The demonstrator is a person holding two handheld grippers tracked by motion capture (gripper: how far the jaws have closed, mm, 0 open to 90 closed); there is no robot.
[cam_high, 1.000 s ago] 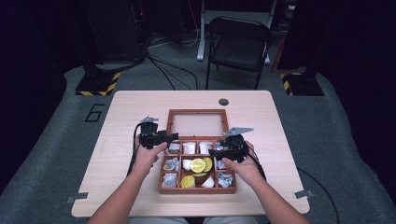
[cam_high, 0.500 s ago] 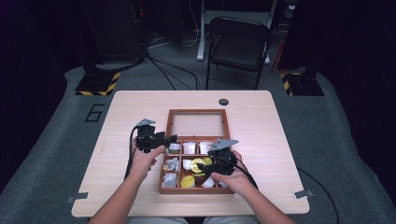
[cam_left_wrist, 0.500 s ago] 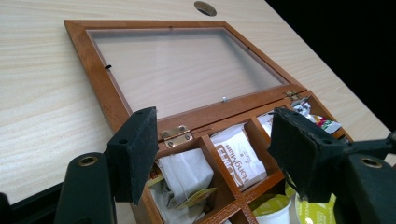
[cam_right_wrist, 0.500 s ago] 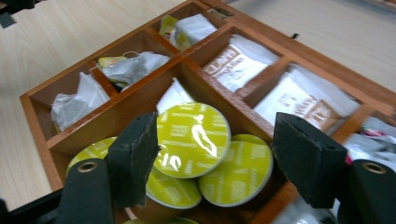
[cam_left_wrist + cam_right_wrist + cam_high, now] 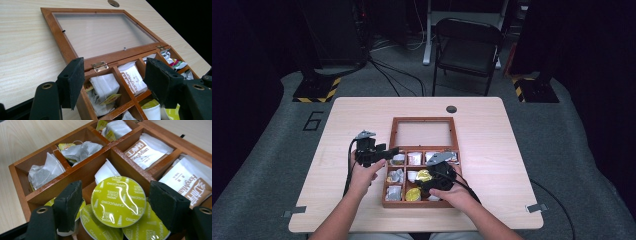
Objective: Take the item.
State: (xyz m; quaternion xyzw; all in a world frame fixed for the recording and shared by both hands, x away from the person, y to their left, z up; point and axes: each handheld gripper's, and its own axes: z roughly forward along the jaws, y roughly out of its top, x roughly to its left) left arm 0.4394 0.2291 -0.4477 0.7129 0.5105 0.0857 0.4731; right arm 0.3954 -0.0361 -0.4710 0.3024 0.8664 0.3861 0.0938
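Observation:
A wooden compartment box [image 5: 385, 190] lies on the table, its glass lid [image 5: 424, 134] flat open behind it. My right gripper [image 5: 432, 181] hangs low over the box's near middle. Its jaws have just been opening and stand open on either side of a green cappuccino capsule [image 5: 117, 202], which rests on other capsules; the pads [image 5: 70, 205] are clear of it. My left gripper [image 5: 393, 150] is open over the box's far left corner. In the left gripper view [image 5: 113, 72], nothing is gripped and a tea bag [image 5: 103, 87] and a white sachet [image 5: 130, 77] lie below.
Other compartments hold tea bags [image 5: 40, 173] and white sachets [image 5: 147, 151]. A dark round cap [image 5: 451, 109] sits in the table [image 5: 512, 150] beyond the lid. A black chair [image 5: 467, 45] stands behind the table, with bare wood left and right of the box.
My right gripper has moved left and nearer the person, from the box's right side to over its near middle. The left gripper has stayed at the far left corner.

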